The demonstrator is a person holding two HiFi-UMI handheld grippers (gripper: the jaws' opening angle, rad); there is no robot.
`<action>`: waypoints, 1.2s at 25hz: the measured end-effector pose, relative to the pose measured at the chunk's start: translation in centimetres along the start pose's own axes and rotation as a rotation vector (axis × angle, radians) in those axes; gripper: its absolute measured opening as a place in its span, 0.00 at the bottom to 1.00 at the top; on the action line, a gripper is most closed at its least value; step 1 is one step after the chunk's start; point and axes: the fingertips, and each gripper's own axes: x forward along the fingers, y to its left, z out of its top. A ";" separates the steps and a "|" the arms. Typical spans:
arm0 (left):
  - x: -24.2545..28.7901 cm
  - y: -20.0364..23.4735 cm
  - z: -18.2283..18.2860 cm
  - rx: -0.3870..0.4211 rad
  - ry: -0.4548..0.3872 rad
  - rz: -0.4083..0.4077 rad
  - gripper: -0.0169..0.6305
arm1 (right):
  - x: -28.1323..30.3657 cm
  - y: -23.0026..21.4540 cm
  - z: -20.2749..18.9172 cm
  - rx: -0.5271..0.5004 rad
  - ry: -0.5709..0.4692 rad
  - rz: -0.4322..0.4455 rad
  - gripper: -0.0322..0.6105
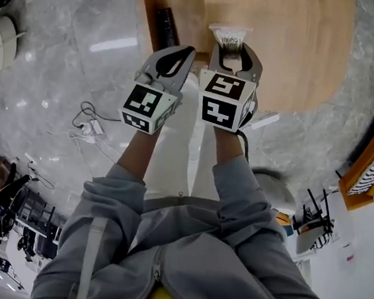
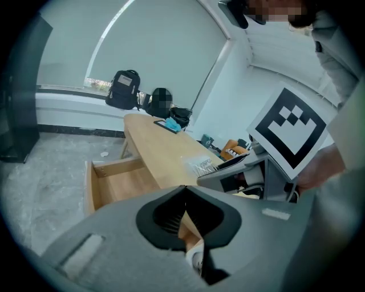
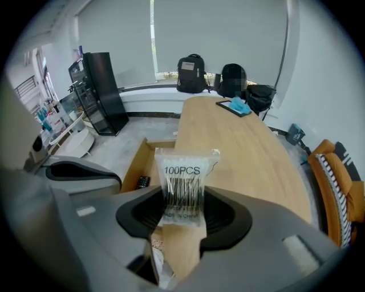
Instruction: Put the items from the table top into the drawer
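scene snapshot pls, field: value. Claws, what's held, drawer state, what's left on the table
left claw: shut, nothing in it
right claw: shut on bag
bag: clear plastic, printed 100PCS, thin sticks inside; sticks up out of the claw
drawer: open, under the table's near-left edge
in drawer: dark remote
table: light wood, near end bare
far end of table: blue item on a dark flat tray
background: backpacks on the window ledge

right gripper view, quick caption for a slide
Right gripper holds a clear 100PCS bag above the wooden table, open drawer alongside.
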 end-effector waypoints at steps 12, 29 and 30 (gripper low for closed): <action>-5.5 6.7 -5.2 -0.097 -0.007 0.113 0.03 | 4.0 10.7 -5.6 -0.047 0.127 0.124 0.34; -5.9 9.7 -6.6 -0.120 0.007 0.123 0.03 | 11.9 11.1 -8.2 -0.001 0.276 0.072 0.34; -5.8 9.8 -6.5 -0.120 0.007 0.125 0.03 | 12.0 11.0 -8.3 0.010 0.292 0.064 0.34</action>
